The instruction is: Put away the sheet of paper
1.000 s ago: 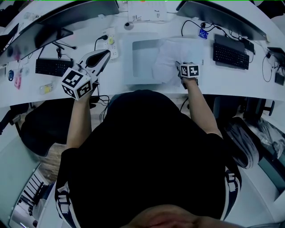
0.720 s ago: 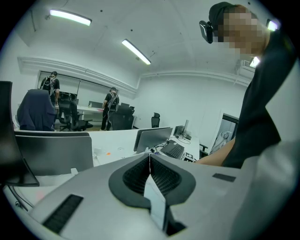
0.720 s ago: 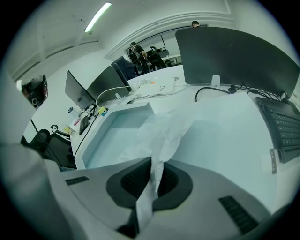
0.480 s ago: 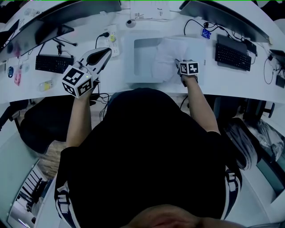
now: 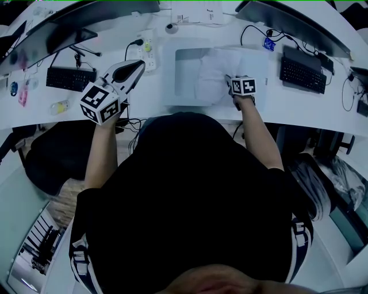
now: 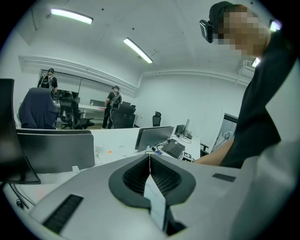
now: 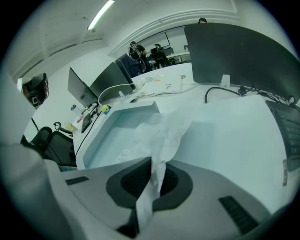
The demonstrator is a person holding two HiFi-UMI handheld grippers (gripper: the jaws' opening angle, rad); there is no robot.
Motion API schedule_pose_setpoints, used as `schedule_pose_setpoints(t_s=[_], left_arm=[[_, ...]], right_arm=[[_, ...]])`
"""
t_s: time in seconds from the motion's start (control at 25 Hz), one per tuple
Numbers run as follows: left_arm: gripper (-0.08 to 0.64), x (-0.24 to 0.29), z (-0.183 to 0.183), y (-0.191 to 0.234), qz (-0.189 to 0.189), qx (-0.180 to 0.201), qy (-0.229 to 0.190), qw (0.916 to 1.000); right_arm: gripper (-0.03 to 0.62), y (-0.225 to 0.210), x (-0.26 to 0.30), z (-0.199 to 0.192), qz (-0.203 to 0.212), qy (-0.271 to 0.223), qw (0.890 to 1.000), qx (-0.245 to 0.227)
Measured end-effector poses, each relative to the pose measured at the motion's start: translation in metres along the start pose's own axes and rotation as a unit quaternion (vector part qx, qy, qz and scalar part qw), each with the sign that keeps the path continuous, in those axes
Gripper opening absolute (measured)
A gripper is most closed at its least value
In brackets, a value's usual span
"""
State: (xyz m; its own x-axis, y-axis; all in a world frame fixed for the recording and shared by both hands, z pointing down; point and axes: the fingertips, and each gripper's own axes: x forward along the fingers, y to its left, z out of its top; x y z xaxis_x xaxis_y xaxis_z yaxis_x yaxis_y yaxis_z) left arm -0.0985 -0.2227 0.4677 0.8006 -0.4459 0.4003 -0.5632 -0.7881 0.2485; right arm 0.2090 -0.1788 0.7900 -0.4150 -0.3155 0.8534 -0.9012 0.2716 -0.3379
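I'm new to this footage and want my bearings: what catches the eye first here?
First comes the crumpled white sheet of paper, pinched in the right gripper and spreading over the shallow white tray at the middle of the desk. Next is the left gripper, shut and empty, raised above the desk's left part near a black keyboard.

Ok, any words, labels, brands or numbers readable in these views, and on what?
No text can be read anywhere.
Printed sheets: print too small to read.
Right keyboard and left keyboard: key legends too small to read.
Left marker cube and right marker cube: black-and-white square patterns only, no words or numbers.
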Motion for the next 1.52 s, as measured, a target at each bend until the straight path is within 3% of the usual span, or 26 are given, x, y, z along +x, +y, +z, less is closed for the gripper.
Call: schedule_pose_setpoints(t_s=[1.52], left_arm=[[0.021, -0.011, -0.008, 0.010, 0.011, -0.014, 0.005, 0.9998]], right_arm=[[0.015, 0.068, 0.049, 0.024, 0.064, 0.019, 0.998, -0.022]])
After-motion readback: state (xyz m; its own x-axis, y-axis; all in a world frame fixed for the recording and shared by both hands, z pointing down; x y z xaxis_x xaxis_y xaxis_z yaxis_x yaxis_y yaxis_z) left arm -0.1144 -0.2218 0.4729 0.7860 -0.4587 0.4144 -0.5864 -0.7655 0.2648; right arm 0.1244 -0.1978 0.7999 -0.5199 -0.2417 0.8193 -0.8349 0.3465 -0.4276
